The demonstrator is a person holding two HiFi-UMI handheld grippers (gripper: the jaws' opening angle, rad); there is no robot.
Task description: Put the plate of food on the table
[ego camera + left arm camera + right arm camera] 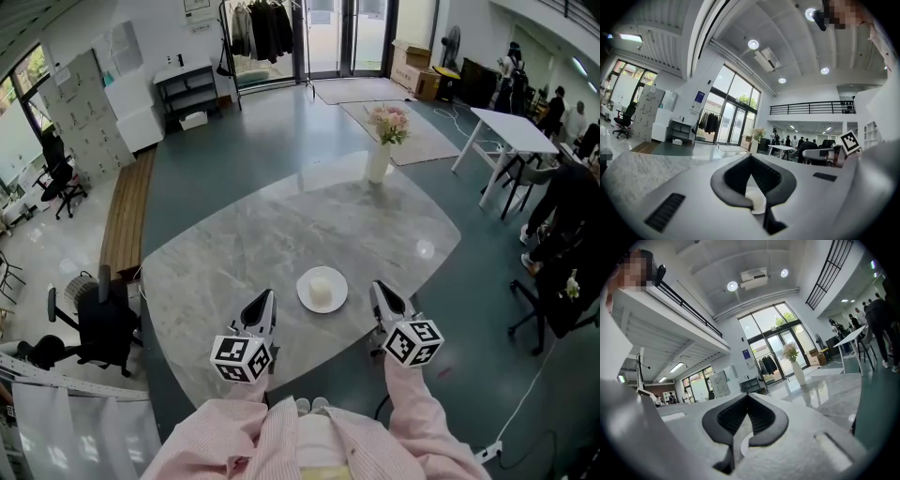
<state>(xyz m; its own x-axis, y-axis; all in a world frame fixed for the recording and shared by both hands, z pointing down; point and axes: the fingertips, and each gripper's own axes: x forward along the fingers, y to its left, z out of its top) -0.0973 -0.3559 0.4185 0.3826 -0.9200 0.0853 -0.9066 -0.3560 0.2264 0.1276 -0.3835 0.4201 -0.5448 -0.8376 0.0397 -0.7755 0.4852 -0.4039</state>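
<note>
A white plate (322, 289) with a pale round piece of food on it rests on the grey marble table (281, 234), near the front edge. My left gripper (263, 305) hovers just left of the plate, shut and holding nothing. On the plate's right, my right gripper (379, 291) is also shut and empty. Neither touches the plate. In the left gripper view the plate (755, 198) shows through the gap behind the closed jaws of the left gripper (750, 159). In the right gripper view a sliver of the plate (743, 446) shows behind the right gripper (748, 397).
A white vase of pink flowers (382, 145) stands at the table's far edge. A black office chair (103, 323) sits at the table's left, a wooden bench (127, 216) beyond it. At the right are a white table (511, 131) and people (562, 225).
</note>
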